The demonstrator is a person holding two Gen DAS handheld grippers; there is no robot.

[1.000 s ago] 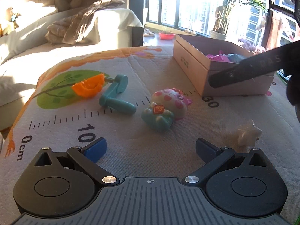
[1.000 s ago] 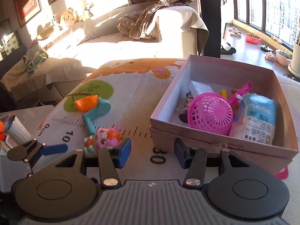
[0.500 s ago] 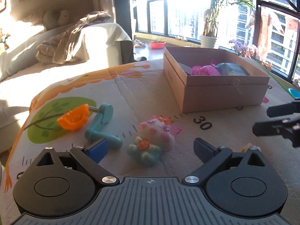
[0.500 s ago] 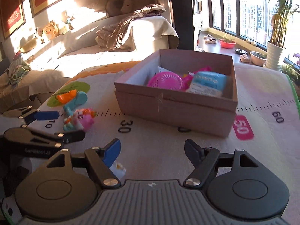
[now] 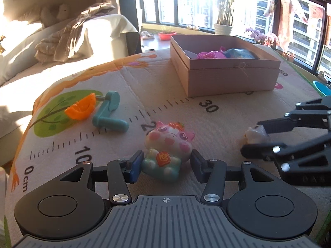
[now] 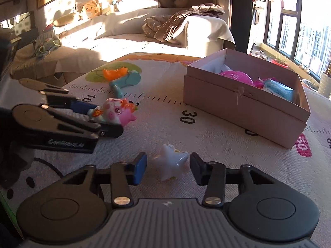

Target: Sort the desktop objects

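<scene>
A padded mat printed with a ruler scale covers the table and fills the middle of both views; it gives the toys a soft, flat bed where nothing rolls away. The cardboard box sits on it in the upper right of the left wrist view, lid off, with a pink basket and a blue packet already inside. I take it as the bin for the sorting, open so things can be dropped in from above.

The left tool lies low at bottom centre of its view, and its jaws are closing on the pig toy. The blue pad touches the toy's green base on the left and the dark pad sits against its right flank, so the grip looks taken low on the body. The right tool is at bottom centre of its own view. Its jaws are closing too, with the white star between them, but a gap shows on each side, so the star lies loose on the mat.

At upper left of the left wrist view, the teal crank and the orange piece lie close together on the printed tree, untouched. Both toys in hand probably go to the box next.
</scene>
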